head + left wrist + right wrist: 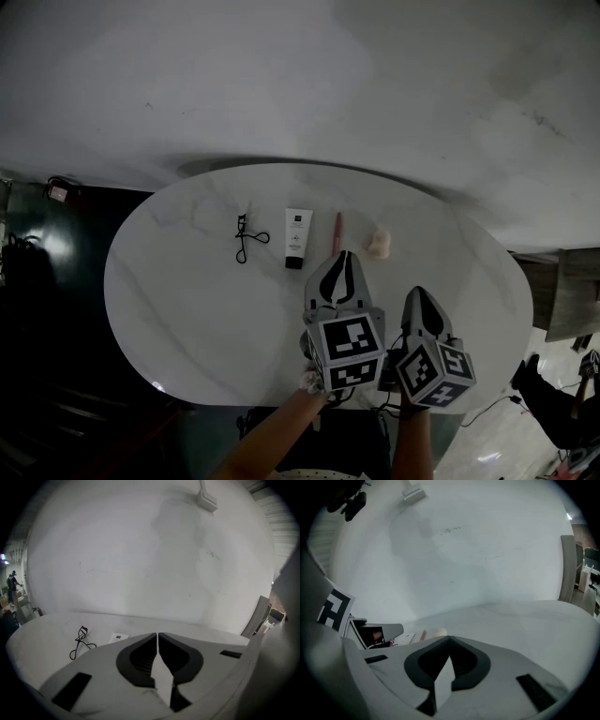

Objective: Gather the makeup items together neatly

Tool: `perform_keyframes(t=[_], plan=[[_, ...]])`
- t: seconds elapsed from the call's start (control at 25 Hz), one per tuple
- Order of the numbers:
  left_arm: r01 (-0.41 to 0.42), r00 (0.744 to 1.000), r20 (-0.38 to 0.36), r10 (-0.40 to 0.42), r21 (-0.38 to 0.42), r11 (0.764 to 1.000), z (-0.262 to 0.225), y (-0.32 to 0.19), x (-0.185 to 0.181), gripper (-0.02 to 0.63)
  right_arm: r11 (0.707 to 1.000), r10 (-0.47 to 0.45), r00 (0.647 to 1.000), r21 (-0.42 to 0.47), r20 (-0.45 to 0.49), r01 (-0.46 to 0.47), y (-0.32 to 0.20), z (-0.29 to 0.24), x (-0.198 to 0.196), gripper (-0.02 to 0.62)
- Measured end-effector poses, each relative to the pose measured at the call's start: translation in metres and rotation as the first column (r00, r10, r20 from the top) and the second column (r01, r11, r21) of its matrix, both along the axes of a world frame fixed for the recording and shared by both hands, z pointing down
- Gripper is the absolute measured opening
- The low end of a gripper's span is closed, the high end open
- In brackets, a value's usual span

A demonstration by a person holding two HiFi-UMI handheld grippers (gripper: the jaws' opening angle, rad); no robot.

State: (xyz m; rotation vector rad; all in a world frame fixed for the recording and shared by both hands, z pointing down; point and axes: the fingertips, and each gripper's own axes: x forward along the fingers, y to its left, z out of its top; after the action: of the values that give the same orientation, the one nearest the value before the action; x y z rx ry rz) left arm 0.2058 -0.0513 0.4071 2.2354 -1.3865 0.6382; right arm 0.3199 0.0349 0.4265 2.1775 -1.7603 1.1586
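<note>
Both grippers are empty: my left gripper (157, 634) has its jaws drawn together with only a thin slit between the tips and nothing in it, and my right gripper (450, 639) has its jaws fully together on nothing. I hold them side by side over the near edge of the table (187, 309), an oval top in white with faint grey veining, bare except for the makeup. Behind it runs a plain pale wall (300, 75); the room to the left of the table is dark. The items lie in a loose row across the far half of the table, each apart from the next. From left to right they are a black wire curler (246, 238), a white tube (297, 238) with a black cap pointing towards me, a slim pink stick (337, 233) lying lengthwise, and a small pale peach sponge (379, 244). My left gripper's tips are just short of the stick, not touching it.
</note>
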Motion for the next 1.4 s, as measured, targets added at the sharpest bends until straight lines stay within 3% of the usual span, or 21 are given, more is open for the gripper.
perform_keyframes(t=[0.16,0.48,0.92,1.12,1.4], plan=[[-0.043,0.999,0.011,0.043,0.060,0.997,-0.014,0.012,-0.021,0.032,0.998,-0.009,0.999,0.063,-0.048,0.012,-0.006,-0.019,-0.021,-0.005],[-0.014,1.000,-0.013,0.015,0.069,0.998,-0.025,0.026,-0.068,0.032,0.986,-0.025,0.993,0.161,-0.115,0.044,-0.014,-0.053,-0.061,-0.005],[-0.025,0.999,-0.024,0.028,0.134,0.991,-0.051,0.035,-0.108,0.032,0.972,-0.080,0.979,0.204,-0.189,0.119,-0.009,-0.076,-0.118,-0.005],[-0.053,0.998,-0.036,0.060,0.177,0.983,-0.063,0.040,-0.116,0.032,0.966,-0.105,0.963,0.207,-0.247,0.158,-0.007,-0.082,-0.128,-0.005],[-0.050,0.997,-0.050,0.060,0.178,0.983,-0.067,0.046,-0.131,0.032,0.965,-0.114,0.956,0.200,-0.270,0.172,0.001,-0.084,-0.138,-0.005]])
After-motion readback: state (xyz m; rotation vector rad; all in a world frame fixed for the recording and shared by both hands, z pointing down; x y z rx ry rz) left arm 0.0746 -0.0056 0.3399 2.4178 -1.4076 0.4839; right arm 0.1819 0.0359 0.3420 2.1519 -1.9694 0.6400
